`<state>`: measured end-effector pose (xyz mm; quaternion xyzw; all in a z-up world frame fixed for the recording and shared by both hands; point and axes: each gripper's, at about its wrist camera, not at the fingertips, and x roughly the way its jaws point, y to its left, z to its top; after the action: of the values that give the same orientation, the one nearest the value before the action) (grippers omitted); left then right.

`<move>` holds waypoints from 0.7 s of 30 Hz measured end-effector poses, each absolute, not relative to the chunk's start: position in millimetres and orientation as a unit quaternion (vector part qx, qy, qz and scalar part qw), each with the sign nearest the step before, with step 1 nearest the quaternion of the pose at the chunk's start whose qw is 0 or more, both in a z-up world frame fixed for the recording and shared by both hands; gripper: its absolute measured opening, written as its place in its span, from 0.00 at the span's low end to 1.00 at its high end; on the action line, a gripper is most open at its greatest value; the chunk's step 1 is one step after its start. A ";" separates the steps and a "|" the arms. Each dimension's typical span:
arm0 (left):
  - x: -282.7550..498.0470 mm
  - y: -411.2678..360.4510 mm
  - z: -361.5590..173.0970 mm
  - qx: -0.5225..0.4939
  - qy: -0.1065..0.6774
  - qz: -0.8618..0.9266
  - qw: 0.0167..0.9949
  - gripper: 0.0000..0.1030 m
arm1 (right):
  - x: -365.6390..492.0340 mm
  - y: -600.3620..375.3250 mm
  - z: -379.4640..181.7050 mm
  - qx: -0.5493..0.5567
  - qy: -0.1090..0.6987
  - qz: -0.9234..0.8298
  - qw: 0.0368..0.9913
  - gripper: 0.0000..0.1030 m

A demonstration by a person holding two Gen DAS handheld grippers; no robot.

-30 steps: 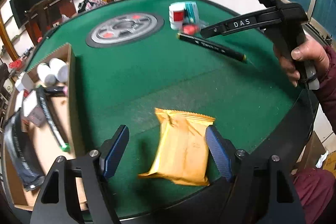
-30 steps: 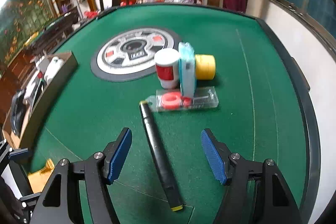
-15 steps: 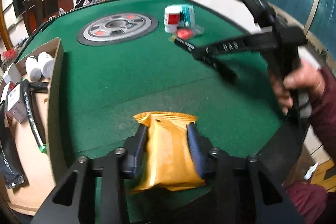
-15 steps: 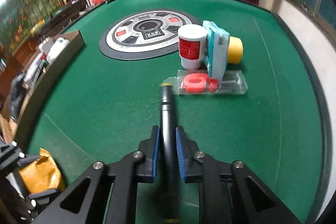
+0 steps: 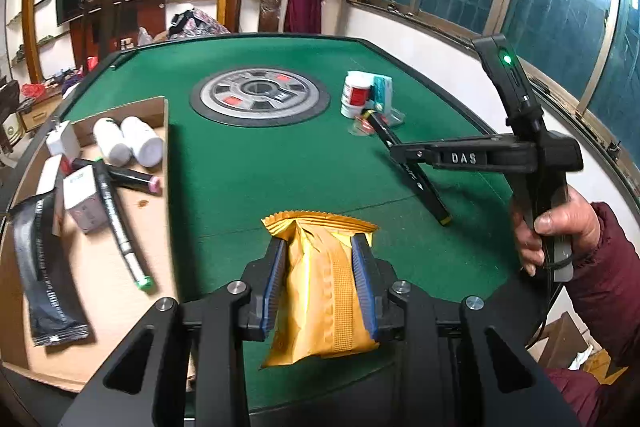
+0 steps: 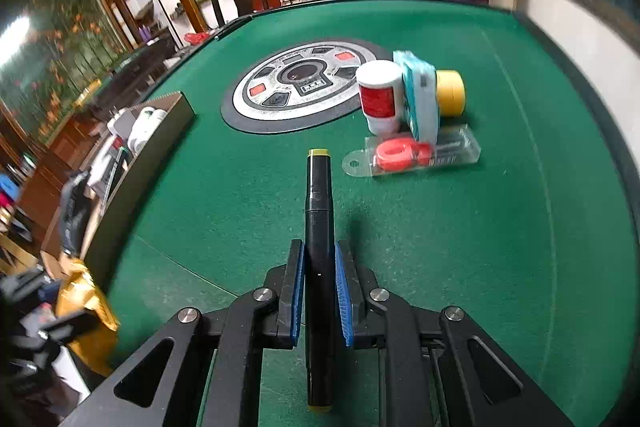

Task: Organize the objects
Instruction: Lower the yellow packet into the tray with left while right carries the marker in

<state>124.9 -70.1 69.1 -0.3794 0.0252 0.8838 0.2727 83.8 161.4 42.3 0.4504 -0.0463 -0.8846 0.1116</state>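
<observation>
The orange snack packet (image 5: pixel 320 287) sits pinched between the blue pads of the left gripper (image 5: pixel 320 283), near the close edge of the green table (image 5: pixel 256 187), its crimped far end sticking out beyond the fingertips; those jaws have just been closing onto it. The black marker (image 6: pixel 318 247) with yellow ends is clamped lengthwise between the pads of the right gripper (image 6: pixel 319 287), whose jaws are pressed together on its barrel, one yellow cap pointing far, toward the round grey disc (image 6: pixel 300 83) set in the table. To the right of the marker's far tip lies a clear blister pack (image 6: pixel 412 155) with red rings, and just beyond it stand a white jar with a red label (image 6: pixel 378 95), a teal box (image 6: pixel 418 95) and a yellow tape roll (image 6: pixel 450 93), all close together. At the left, a cardboard box (image 5: pixel 108 267) holds two white bottles (image 5: pixel 128 145), markers, small white cartons and a black sachet (image 5: pixel 44 267). A hand (image 5: pixel 560 227) in a maroon sleeve grips the right tool's handle.
</observation>
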 end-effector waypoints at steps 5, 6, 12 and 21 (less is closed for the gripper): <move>123.6 -92.7 78.6 -0.369 0.012 0.896 0.246 0.31 | 88.0 144.7 52.8 0.435 -0.006 -0.895 0.097 0.16; 124.0 -97.8 80.2 -0.366 0.010 0.899 0.239 0.31 | 88.5 140.5 55.6 0.432 0.000 -0.897 0.095 0.16; 124.0 -136.6 86.5 -0.355 -0.004 0.916 0.185 0.31 | 90.1 128.4 70.4 0.418 0.000 -0.902 0.107 0.16; 118.8 -196.4 62.1 -0.384 -0.047 0.916 0.109 0.31 | 81.6 66.1 102.3 0.421 -0.067 -0.876 0.227 0.16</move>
<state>118.8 -196.4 62.1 -0.3837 -0.0469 0.9158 0.1092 81.6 66.1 102.3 0.4210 -0.0671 -0.8755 0.2274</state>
